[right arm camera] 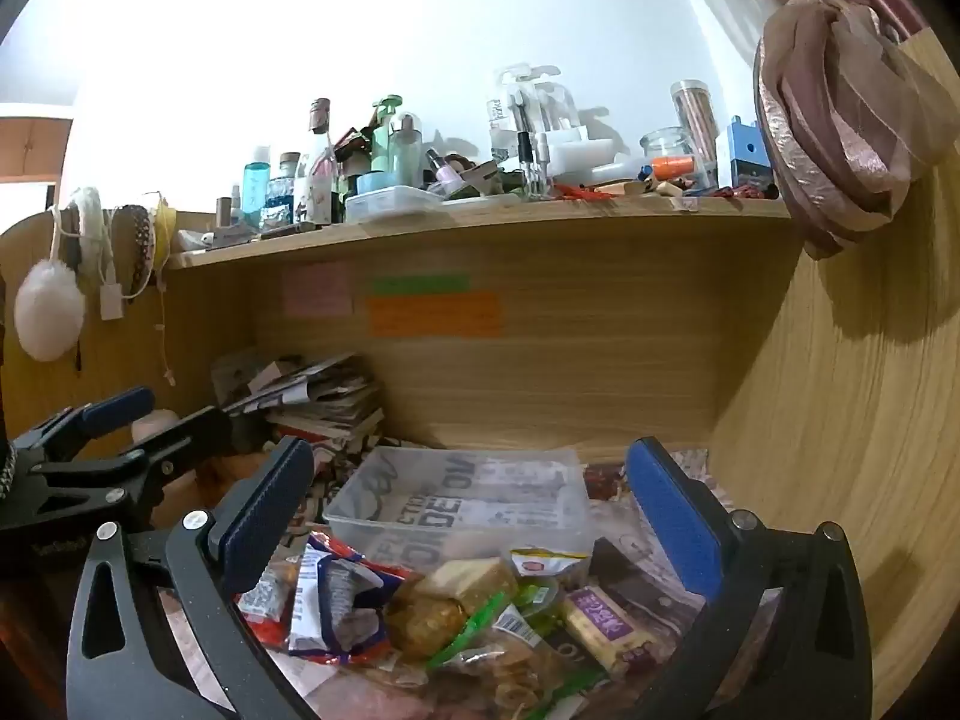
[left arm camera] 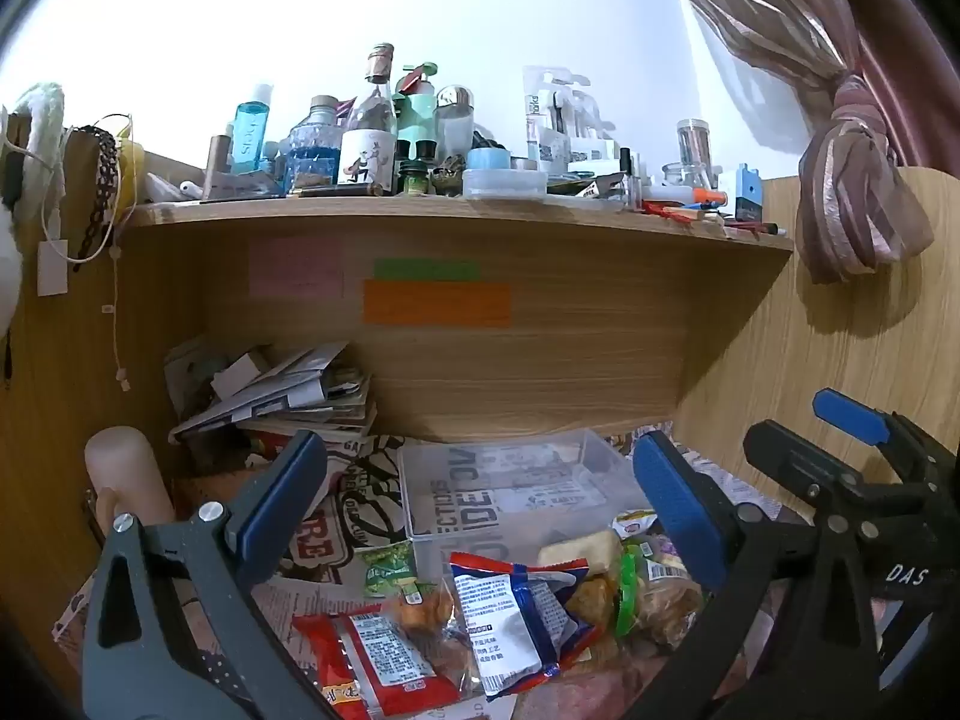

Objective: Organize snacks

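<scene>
A heap of snack packets lies on the desk in front of a clear plastic box (left arm camera: pixel 510 480), which holds nothing. In the left wrist view I see a blue-and-white packet (left arm camera: pixel 510 618), a red packet (left arm camera: pixel 378 660) and a green packet (left arm camera: pixel 390 567). My left gripper (left arm camera: pixel 480 492) is open and empty above the heap. The right gripper shows at the right edge (left arm camera: pixel 840 450). In the right wrist view the box (right arm camera: pixel 462 498) sits behind the heap, with the blue-and-white packet (right arm camera: pixel 336 600) and a purple-labelled bar (right arm camera: pixel 606 624). My right gripper (right arm camera: pixel 468 498) is open and empty above them.
A wooden shelf (left arm camera: pixel 456 213) crowded with bottles and jars hangs over the desk. Sticky notes (left arm camera: pixel 435 303) are on the back panel. A stack of papers and books (left arm camera: pixel 282 396) stands at the left. A knotted curtain (left arm camera: pixel 852 198) hangs at the right. A wooden side wall (right arm camera: pixel 840 420) closes the right.
</scene>
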